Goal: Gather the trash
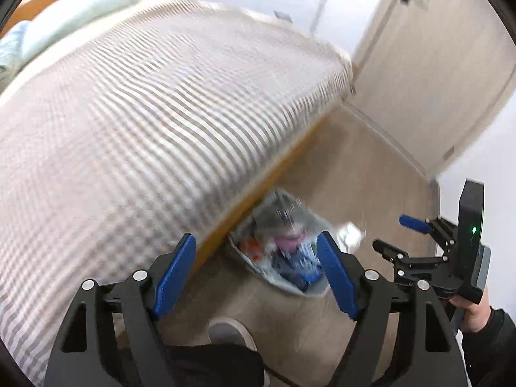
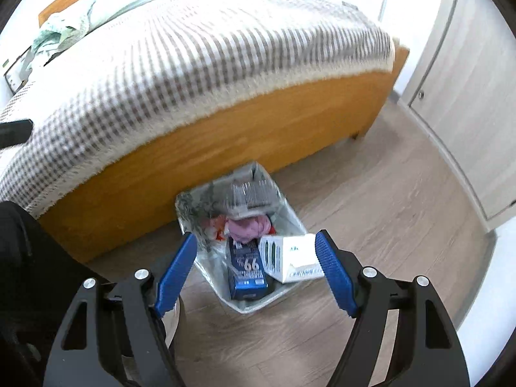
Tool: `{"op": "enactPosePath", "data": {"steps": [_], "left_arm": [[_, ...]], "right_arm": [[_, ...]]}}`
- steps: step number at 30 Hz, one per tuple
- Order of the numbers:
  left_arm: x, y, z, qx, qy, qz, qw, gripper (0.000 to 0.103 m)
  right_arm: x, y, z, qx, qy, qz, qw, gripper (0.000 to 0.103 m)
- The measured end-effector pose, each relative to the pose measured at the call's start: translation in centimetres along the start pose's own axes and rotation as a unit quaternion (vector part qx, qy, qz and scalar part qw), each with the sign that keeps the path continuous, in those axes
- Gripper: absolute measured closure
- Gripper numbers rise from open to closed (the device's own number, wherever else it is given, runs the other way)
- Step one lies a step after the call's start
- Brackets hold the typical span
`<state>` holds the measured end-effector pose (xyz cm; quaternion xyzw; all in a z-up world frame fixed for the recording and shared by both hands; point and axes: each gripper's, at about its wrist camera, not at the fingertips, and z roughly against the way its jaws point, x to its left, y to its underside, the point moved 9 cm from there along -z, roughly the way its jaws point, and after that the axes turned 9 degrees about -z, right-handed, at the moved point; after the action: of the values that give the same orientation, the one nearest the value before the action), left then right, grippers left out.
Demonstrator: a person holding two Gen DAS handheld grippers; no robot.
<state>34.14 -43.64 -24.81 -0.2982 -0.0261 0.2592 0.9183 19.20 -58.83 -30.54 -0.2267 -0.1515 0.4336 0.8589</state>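
Note:
A small trash bin (image 2: 206,258) lined with a clear bag stands on the floor against the bed's wooden side. Inside it lie a blue box (image 2: 246,274) marked 99, a pink crumpled item (image 2: 246,227) and a reddish wrapper (image 2: 217,229). A white box (image 2: 290,258) lies tilted at the bin's right edge. My right gripper (image 2: 256,235) hangs open above the bin, holding nothing. My left gripper (image 1: 256,238) is also open and empty above the blurred bin (image 1: 303,290). In the left wrist view the right gripper (image 1: 400,235) shows at the right, held by a hand (image 1: 474,312).
A bed (image 2: 225,122) with a checked blanket (image 1: 145,113) fills the left and back. Pale pillows (image 1: 74,9) lie at its head. A door (image 1: 435,80) and white cupboards stand to the right. The person's shoe (image 1: 229,332) rests on the wood floor (image 2: 387,209).

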Motion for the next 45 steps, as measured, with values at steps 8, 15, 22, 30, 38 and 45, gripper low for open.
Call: {"op": "enactPosePath", "data": {"steps": [8, 15, 22, 30, 38, 45], "left_arm": [[10.0, 2.0, 12.6, -0.104, -0.126, 0.098, 0.9817, 0.018], [18.3, 6.5, 22.3, -0.147, -0.25, 0.171, 0.9417, 0.015], [22.3, 10.0, 30.1, -0.172, -0.336, 0.206, 0.9027, 0.014], [22.8, 11.8, 35.7, -0.201, -0.413, 0.179, 0.8701, 0.013], [20.5, 13.0, 40.8, -0.254, -0.435, 0.18, 0.8448, 0.009], [18.1, 13.5, 42.7, -0.269, -0.448, 0.173, 0.8352, 0.009]], "right_arm": [[7.9, -6.0, 5.7, -0.082, -0.035, 0.047, 0.995, 0.026], [20.9, -10.6, 9.8, -0.14, -0.115, 0.108, 0.978, 0.026], [32.5, -11.6, 15.1, -0.194, -0.19, 0.161, 0.949, 0.024], [35.9, -12.4, 19.4, -0.226, -0.25, 0.125, 0.933, 0.018], [37.3, -11.8, 24.0, -0.269, -0.279, 0.139, 0.911, 0.018], [36.8, -9.6, 26.3, -0.289, -0.29, 0.142, 0.901, 0.018]]}}
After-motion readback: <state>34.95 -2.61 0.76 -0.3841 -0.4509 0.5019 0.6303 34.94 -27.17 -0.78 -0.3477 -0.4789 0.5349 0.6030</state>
